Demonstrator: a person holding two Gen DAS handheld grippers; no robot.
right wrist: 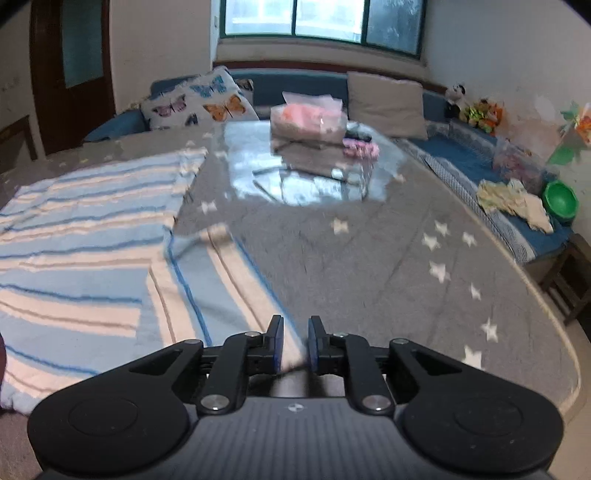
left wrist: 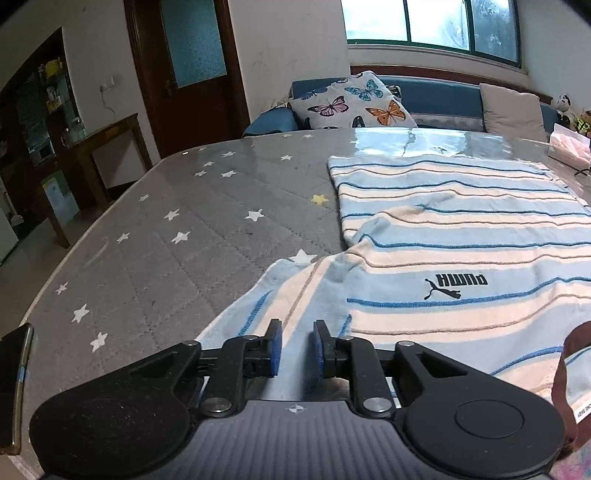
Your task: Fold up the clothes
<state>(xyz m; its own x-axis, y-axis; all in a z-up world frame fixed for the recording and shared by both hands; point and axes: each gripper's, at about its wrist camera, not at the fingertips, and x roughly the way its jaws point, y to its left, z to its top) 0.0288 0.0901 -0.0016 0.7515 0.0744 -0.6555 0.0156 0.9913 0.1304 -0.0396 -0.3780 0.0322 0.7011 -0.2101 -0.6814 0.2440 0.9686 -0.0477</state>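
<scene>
On a grey quilted table cover [left wrist: 177,236] printed with white stars: one striped shirt [left wrist: 461,236], pale blue and cream with thin blue and tan lines, spread flat across the right half of the left wrist view and the left half of the right wrist view, black logo lettering on its near part. Its left sleeve [left wrist: 258,306] runs out toward the near left, and the left gripper [left wrist: 297,339] sits over that sleeve, jaws slightly apart with a clear gap between the blue pads [left wrist: 277,341]; sleeve cloth lies in the gap, but the pads are not pressing on it. The opposite sleeve [right wrist: 221,280] extends toward the near right in the right wrist view, which is blurred; the right gripper [right wrist: 295,338] is at its end, jaws narrowly apart, a pale strip of cloth showing between them, and I cannot tell whether they pinch it. Far side of the table: a glossy bare patch with a clear bag of pink items [right wrist: 306,118]. Behind: a blue sofa [left wrist: 436,96], a butterfly-print cushion [left wrist: 354,99], a plain beige cushion [right wrist: 388,103], a window [right wrist: 321,18]. Far left: a dark wooden door [left wrist: 184,70]. Right end of the sofa: a green bowl [right wrist: 559,201].
</scene>
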